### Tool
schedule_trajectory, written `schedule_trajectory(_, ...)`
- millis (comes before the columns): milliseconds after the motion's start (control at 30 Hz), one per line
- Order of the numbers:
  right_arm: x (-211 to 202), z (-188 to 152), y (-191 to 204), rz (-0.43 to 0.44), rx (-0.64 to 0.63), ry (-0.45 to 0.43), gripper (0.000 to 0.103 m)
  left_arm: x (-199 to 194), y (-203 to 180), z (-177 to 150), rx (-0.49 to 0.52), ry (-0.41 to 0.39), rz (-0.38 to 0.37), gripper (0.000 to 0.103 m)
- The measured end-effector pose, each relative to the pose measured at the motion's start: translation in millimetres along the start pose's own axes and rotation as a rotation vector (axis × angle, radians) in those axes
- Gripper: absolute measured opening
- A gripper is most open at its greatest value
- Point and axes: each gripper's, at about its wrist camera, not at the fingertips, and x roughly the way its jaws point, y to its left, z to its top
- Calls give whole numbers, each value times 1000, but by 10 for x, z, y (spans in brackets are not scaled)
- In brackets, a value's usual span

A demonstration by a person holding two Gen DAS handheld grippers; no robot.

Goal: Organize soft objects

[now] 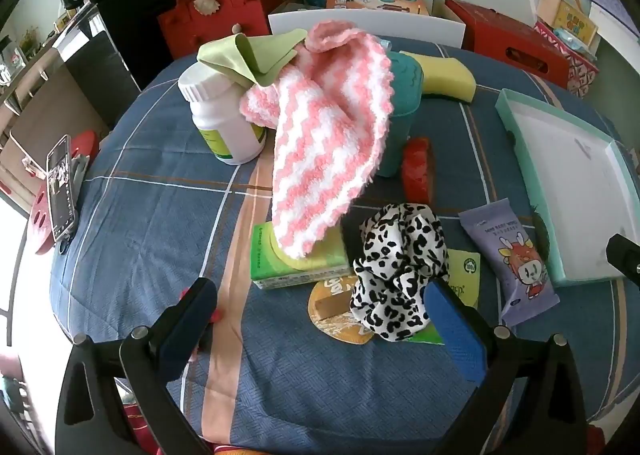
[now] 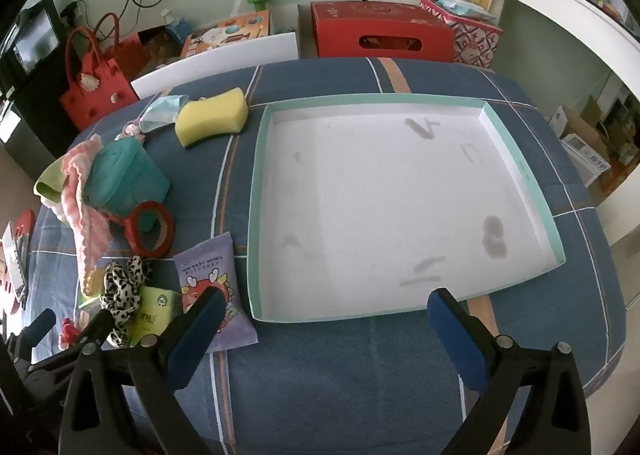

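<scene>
A pink-and-white fluffy cloth [image 1: 324,135] drapes over a teal cup [image 1: 404,107] and a white bottle [image 1: 224,119], with a green cloth [image 1: 256,55] on top. A black-and-white spotted scrunchie [image 1: 400,271] lies just ahead of my left gripper [image 1: 320,299], which hangs open above the blue tablecloth with nothing between its fingers. A yellow sponge [image 2: 212,117] sits at the back. My right gripper [image 2: 326,305] is open over the near edge of the white tray [image 2: 256,215], which has a teal rim and holds nothing. The scrunchie [image 2: 122,291] shows at the left there.
A purple wipes pack [image 1: 516,263], a green tissue pack [image 1: 296,267], a red tape roll [image 2: 152,229] and a round coaster [image 1: 340,315] lie among the pile. A phone on a red stand [image 1: 60,191] sits at the left table edge. Red bags and boxes stand behind.
</scene>
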Motion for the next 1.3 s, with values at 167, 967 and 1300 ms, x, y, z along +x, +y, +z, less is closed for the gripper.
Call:
schedule_trajectory(167,2,-2,1,0,-1,0,102,-4,9,-11,4,4,5,103)
schedule_trajectory(967,17,-13,16,-5,-9,3,102,94,-10,-48,-4,10,-12,103)
schedule_trajectory(1300,21,-43,76,-10,-31,5,102,100,-6,-59,-6,10,-11,103)
